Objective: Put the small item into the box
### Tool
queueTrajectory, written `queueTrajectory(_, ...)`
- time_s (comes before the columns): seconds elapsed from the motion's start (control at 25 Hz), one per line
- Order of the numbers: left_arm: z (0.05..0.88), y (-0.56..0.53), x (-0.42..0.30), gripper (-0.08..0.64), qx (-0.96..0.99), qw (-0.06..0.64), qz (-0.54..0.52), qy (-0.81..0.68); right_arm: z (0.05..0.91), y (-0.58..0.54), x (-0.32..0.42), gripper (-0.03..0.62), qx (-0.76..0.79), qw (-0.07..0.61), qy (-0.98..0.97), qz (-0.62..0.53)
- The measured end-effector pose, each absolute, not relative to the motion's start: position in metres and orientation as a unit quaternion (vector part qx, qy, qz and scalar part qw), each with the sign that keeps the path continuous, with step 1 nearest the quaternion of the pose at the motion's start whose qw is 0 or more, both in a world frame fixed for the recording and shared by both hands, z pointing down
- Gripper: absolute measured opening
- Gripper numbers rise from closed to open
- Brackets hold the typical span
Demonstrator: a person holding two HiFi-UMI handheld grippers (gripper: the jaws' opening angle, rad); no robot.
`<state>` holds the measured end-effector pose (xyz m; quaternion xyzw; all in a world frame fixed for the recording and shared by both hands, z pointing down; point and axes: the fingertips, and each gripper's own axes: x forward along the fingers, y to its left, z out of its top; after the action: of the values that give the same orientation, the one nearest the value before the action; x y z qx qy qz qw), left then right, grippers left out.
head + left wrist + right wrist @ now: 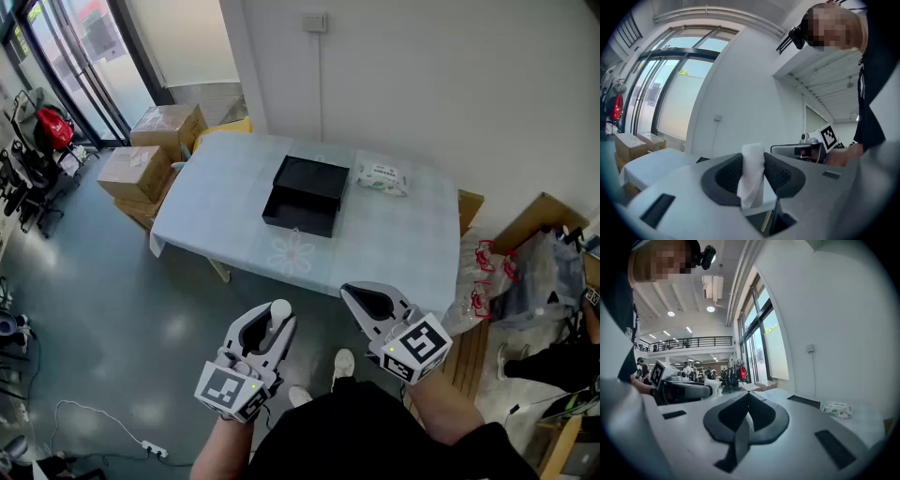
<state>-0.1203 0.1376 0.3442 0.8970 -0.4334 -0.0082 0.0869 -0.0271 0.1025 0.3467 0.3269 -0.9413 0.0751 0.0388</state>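
White small paper-like roll (751, 180) pinched in left gripper (753, 161); right gripper (748, 401) closed, empty. Carrying stage. Next: reach to black open rectangular box (307, 195), upper centre, release inside.

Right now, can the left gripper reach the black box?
Probably not yet: the left gripper, shut on a small white item, hangs short of the table; the open black box sits mid-table. Nothing blocks the way.

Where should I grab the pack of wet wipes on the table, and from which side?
Probably across its shorter width, coming down from above. The pack of wet wipes lies flat and low on the table, apart from the black box, so a level approach would find little side wall to pinch.
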Motion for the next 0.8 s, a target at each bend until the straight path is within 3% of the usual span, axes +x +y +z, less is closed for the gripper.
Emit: queueTrajectory(0.8,0.3457,0.1359,-0.117,0.14,0.896,0.083,-0.009,-0.437,0.3451,0.1031,-0.0273,0.009,0.314,0.04,-0.947,0.057)
